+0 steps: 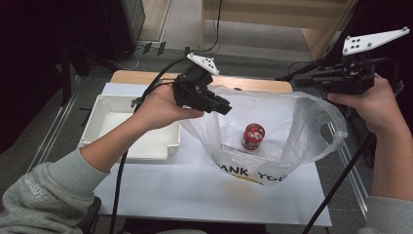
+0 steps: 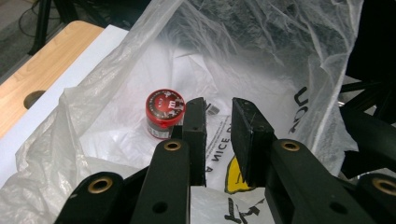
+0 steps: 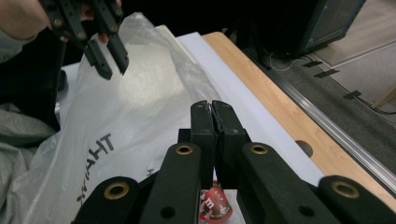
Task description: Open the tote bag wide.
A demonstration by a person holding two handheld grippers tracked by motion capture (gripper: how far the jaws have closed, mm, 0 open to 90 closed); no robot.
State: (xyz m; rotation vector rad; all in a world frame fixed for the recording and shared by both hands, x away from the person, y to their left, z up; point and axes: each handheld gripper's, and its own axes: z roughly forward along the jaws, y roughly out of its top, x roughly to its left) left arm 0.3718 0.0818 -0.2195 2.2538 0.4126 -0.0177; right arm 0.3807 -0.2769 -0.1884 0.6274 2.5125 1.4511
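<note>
A clear plastic bag [image 1: 297, 126] printed "THANK YOU" stands open on the white table [image 1: 195, 190]. Inside it, on the bag's floor, sits a small jar with a red lid [image 1: 253, 135]. My left gripper [image 1: 225, 108] hovers at the bag's left rim, its jaws apart with nothing between them [image 2: 218, 105], and the jar [image 2: 164, 109] lies just beyond them. My right gripper [image 1: 293, 82] is raised at the bag's far right rim. Its jaws are pressed together [image 3: 212, 106] where the bag's edge [image 3: 187, 74] meets them, and the jar [image 3: 215, 205] is below.
An empty white tray [image 1: 104, 122] rests on the table left of the bag, under my left forearm. A wooden strip [image 1: 146, 77] runs along the table's far edge. Floor, cables and dark furniture lie beyond. The left gripper [image 3: 109, 63] is at the upper left of the right gripper view.
</note>
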